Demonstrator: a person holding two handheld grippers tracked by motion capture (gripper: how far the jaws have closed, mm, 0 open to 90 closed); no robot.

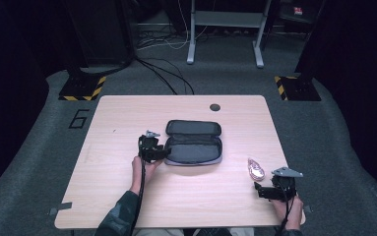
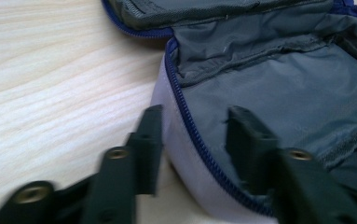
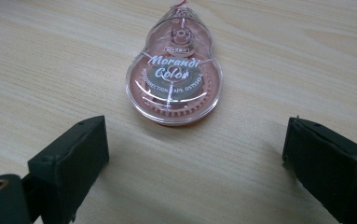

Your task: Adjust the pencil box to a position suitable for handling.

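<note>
Left gripper [image 2: 192,140] jaws part-open, straddling the near zippered wall of the open pencil case [image 1: 194,142], not clamping; soft fabric, will sag, so grab at the stiffer zip rim; right gripper [image 3: 195,154] wide open, empty; correction tape [image 3: 175,77] lies flat just ahead between its jaws; light, hard, slick clear shell, pinch across the flat sides; label reads "Morandi Color".

On the table [image 1: 127,206], the open pencil case [image 1: 194,142] lies centrally, with the correction tape [image 1: 256,169] at its four o'clock, well apart.
</note>
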